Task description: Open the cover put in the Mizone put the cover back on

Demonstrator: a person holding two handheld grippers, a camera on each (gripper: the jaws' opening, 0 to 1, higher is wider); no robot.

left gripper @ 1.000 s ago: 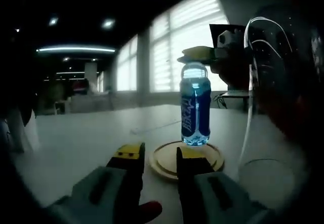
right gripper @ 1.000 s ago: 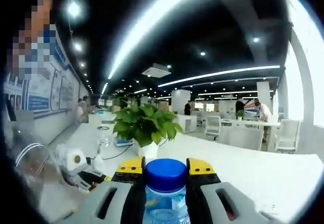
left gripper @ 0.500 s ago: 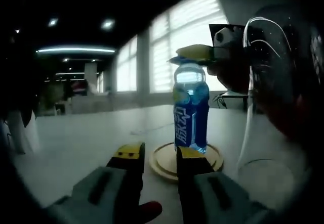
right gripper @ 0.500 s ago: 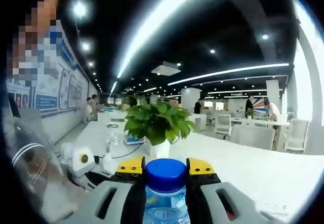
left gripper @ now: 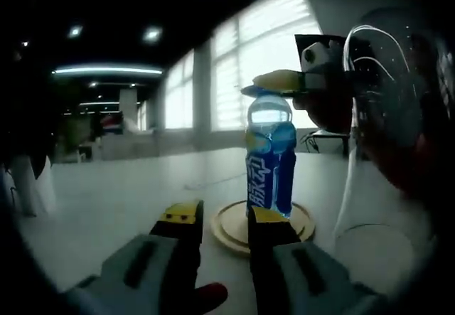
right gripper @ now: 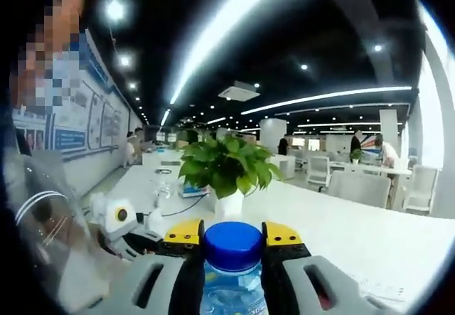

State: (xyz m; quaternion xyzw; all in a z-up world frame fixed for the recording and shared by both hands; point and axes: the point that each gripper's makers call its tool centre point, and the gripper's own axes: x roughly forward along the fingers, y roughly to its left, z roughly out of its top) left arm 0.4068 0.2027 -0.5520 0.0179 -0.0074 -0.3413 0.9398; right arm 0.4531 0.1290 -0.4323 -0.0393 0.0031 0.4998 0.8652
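The Mizone bottle (left gripper: 269,155) stands near upright right of centre in the left gripper view, its base over a round wooden disc (left gripper: 234,222) on the white counter (left gripper: 114,194). The right tongs (right gripper: 232,238) pinch it at the neck under the blue cap (right gripper: 232,244). The left tongs (left gripper: 220,219), empty and narrowly parted, point at it from just short of the disc. A clear container (left gripper: 384,173) at right crowds the bottle's side. A potted plant (right gripper: 226,173) stands well apart.

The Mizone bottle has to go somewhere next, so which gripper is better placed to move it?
The right gripper: its jaws clamp the Mizone bottle at the blue cap. The left gripper hangs back, holding nothing.
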